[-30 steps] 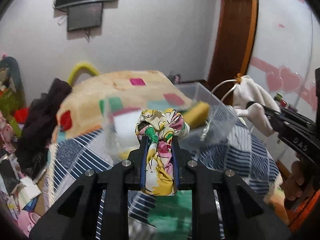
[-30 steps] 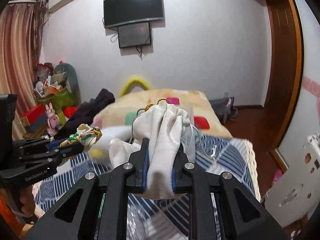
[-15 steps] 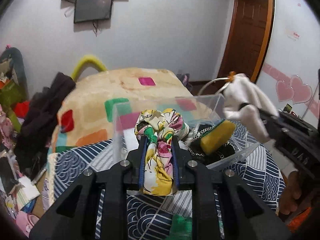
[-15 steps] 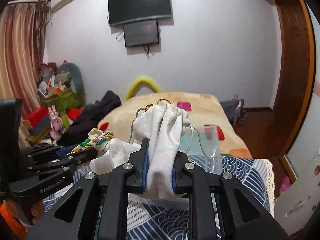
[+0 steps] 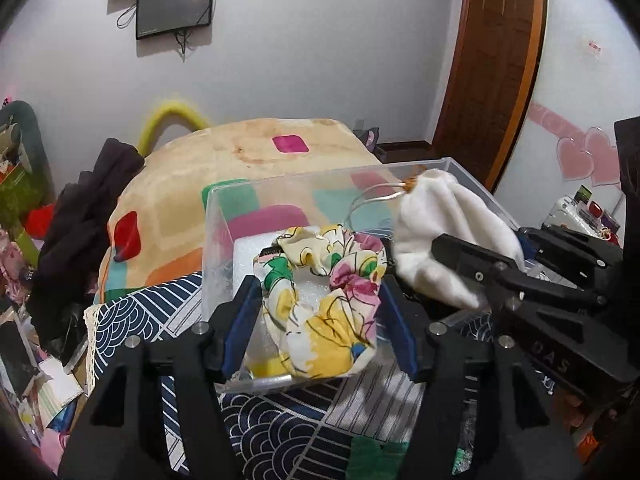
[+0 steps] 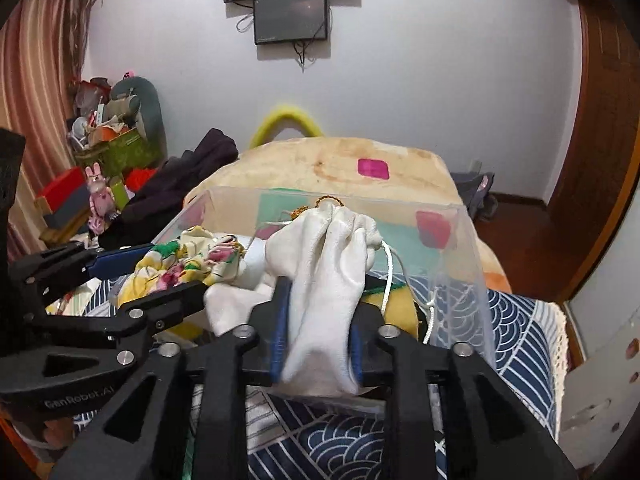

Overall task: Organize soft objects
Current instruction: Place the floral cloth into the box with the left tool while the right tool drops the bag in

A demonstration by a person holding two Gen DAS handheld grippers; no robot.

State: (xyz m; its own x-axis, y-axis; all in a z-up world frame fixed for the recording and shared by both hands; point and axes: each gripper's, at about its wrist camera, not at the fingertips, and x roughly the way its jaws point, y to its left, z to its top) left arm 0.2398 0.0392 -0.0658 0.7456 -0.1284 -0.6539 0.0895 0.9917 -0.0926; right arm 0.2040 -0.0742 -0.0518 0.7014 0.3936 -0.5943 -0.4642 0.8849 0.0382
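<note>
A bed with a navy-and-white patterned quilt (image 5: pixel 280 420) carried the clear plastic box (image 5: pixel 216 240), white wall beyond at twelve o'clock. Your left tongs (image 5: pixel 320 316) stood spread, the floral fabric scrunchie (image 5: pixel 324 300) loose between them over the box. Your right tongs (image 6: pixel 316 344) pinched the white drawstring pouch (image 6: pixel 328 272), neck pointing to twelve o'clock.

Both wrist views look closely along their fingers into one clear bin (image 5: pixel 224 216).
</note>
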